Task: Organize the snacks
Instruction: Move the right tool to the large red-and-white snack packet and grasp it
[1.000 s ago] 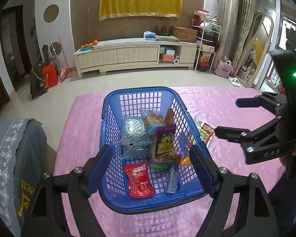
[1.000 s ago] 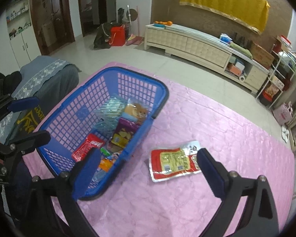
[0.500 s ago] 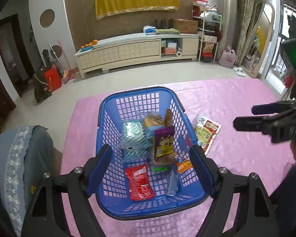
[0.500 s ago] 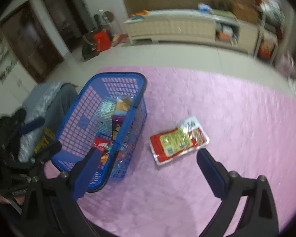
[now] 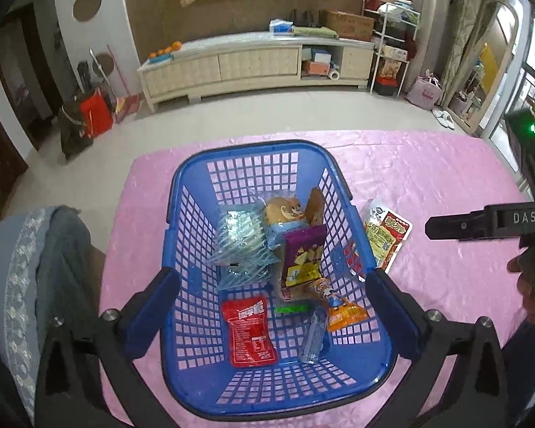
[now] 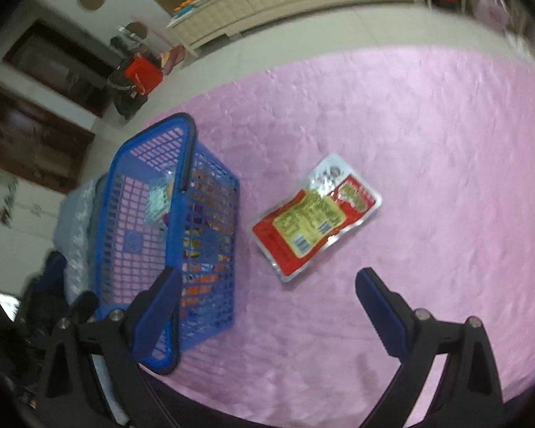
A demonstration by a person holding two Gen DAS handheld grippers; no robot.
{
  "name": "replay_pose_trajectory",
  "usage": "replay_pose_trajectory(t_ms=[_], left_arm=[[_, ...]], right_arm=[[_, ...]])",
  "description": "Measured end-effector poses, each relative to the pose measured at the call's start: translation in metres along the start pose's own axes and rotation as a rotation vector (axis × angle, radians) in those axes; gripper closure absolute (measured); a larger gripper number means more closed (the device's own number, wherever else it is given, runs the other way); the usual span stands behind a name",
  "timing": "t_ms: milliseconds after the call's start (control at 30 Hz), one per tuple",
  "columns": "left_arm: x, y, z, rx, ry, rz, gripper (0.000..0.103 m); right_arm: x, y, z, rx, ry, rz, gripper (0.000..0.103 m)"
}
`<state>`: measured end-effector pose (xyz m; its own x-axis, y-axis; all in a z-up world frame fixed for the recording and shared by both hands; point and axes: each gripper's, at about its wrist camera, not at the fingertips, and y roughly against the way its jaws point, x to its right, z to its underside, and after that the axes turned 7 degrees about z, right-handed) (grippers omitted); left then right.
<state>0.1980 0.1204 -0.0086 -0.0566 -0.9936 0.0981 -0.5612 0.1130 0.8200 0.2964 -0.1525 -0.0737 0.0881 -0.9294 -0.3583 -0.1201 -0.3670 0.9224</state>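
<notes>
Beside the blue basket (image 6: 174,235), at its three o'clock, we find the last loose snack, a flat glossy red-and-yellow pouch (image 6: 315,215) lying on the crinkled pink cloth (image 6: 428,135). Our right gripper (image 6: 267,317) hangs above it, spread wide and empty; we should drop low and pinch a sealed edge, since slick film slides. Our left gripper (image 5: 273,303) gapes wide over the lattice basket.

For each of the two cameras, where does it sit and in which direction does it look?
Left wrist: sits on the left gripper, looks down and forward into the blue basket; its own fingers show, and the right gripper beside it.
Right wrist: sits on the right gripper, looks down at the pink tablecloth and the red snack packet; its own fingers show.
Shared: basket, packet, tablecloth.
</notes>
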Motion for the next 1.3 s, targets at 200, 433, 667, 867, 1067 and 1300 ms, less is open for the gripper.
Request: replay_pose_trajectory(t_ms=[200,433,667,867,1067,1300], left_arm=[[-0.019,-0.023,-0.010,-0.075,0.089,0.021,0.000],[-0.036,-0.046,-0.013,-0.125,0.146,0.048,0.000],[-0.039,-0.066,-0.018,-0.158,0.136,0.041,0.000],[-0.048,-0.075,-0.023,-0.154,0.172,0.072,0.000],[-0.049,-0.080,-0.023,-0.128,0.172,0.129,0.000],[-0.048,-0.078,-0.024,-0.108,0.148,0.113,0.000]], right_arm=[[0.012,-0.020,-0.017,-0.044,-0.123,0.005,0.004],[0.020,-0.050,-0.034,-0.079,-0.172,0.043,0.004],[0.024,-0.075,-0.042,-0.084,-0.186,0.103,0.004],[0.032,-0.090,-0.046,-0.093,-0.218,0.136,0.004],[0.036,-0.095,-0.050,-0.087,-0.210,0.172,0.004],[0.026,-0.099,-0.054,-0.064,-0.170,0.233,0.006]])
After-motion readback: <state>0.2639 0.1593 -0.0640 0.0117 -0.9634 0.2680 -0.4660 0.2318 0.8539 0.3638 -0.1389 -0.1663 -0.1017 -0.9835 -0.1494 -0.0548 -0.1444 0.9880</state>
